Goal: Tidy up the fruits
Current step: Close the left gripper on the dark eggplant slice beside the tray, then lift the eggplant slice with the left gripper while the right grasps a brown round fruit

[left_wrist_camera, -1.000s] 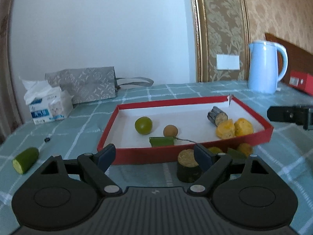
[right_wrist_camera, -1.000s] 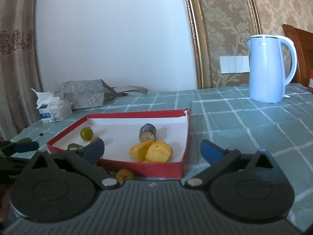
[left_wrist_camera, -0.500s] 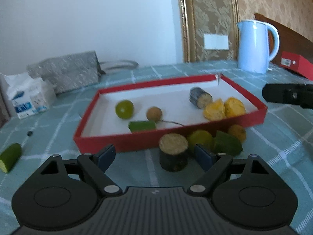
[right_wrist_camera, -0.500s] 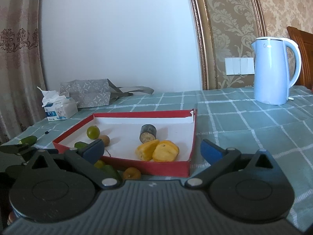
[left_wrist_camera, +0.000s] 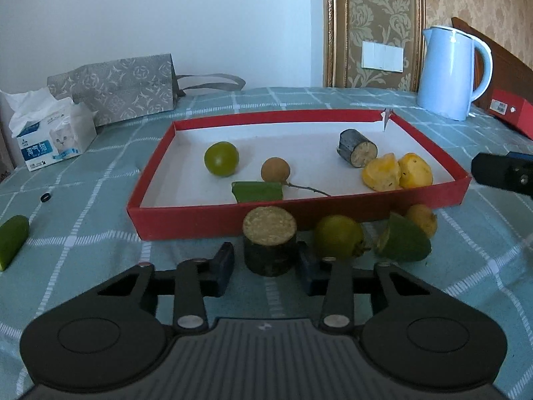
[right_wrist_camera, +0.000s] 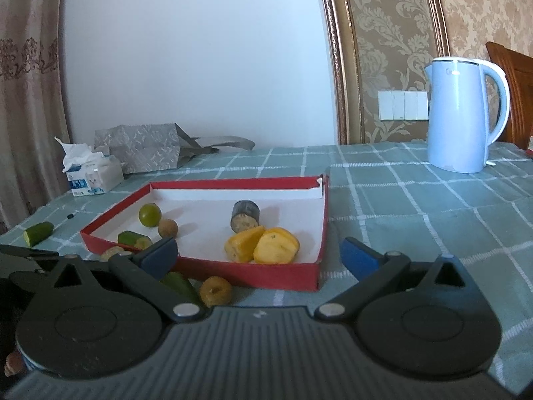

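We are working over a table [left_wrist_camera: 333, 100] covered in a green checked cloth, and the biggest thing lying on it is the red tray [left_wrist_camera: 299, 207] with its white floor, sitting in the middle. Behind it to the right the pale blue kettle [left_wrist_camera: 449, 73] is standing upright, and far to the left a grey patterned bag [left_wrist_camera: 116, 90] is lying beside a pack of tissues [left_wrist_camera: 50, 136]. Our left gripper [left_wrist_camera: 265, 263] is sitting low on the cloth just in front of the tray's near wall, its blue fingers [left_wrist_camera: 223, 265] standing either side of the dark cane stump [left_wrist_camera: 269, 245], close to its flanks, though we cannot tell whether they are pressing it. Our right gripper [right_wrist_camera: 258, 255] is hanging with its jaws spread wide and nothing between them, looking toward the tray's right corner. Inside the tray we are seeing two yellow fruit pieces [left_wrist_camera: 396, 175] touching each other, a second cane stump [left_wrist_camera: 356, 148] lying on its side, a green lime [left_wrist_camera: 221, 159], a green wedge [left_wrist_camera: 258, 191] and a brown longan [left_wrist_camera: 275, 169]. Outside, just right of the stump, a yellow-green fruit [left_wrist_camera: 338, 236], a green chunk [left_wrist_camera: 404, 243] and a small yellow fruit [left_wrist_camera: 421, 220] are resting by the tray wall, and a cucumber piece [left_wrist_camera: 11, 246] is lying well apart at the left
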`<state>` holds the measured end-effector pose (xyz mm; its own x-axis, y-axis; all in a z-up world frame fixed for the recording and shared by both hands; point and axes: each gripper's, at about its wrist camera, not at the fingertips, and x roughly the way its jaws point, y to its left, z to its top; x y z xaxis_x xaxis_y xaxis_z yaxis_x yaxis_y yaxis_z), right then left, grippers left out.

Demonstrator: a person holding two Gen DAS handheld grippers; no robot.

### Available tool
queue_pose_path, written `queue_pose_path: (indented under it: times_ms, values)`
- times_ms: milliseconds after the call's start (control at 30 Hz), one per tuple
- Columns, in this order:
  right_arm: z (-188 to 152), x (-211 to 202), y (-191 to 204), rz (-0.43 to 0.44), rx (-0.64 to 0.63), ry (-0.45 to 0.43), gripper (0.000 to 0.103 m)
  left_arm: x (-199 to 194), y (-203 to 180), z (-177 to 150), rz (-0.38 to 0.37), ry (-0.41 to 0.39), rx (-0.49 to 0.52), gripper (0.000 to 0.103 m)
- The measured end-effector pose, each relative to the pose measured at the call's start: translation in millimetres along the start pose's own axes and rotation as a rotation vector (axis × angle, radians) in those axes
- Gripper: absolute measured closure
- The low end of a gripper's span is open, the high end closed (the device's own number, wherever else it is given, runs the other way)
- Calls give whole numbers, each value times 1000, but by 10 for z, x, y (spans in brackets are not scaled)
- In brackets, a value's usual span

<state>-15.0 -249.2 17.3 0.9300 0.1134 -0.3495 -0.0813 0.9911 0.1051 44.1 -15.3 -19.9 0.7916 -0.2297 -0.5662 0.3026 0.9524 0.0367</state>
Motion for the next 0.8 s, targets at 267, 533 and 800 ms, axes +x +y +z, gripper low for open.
queue_pose_path:
  times_ms: [267, 533, 800]
  values:
    - [-14, 184, -190, -17, 104, 105, 1, -13, -10, 2, 9, -6, 7, 71]
    - [-86, 318, -142, 11, 81, 180, 9, -45, 21, 4, 16, -20, -5, 71]
    - [-126, 441, 23, 21, 0, 221, 14, -80, 66, 4, 14, -27, -32, 71]
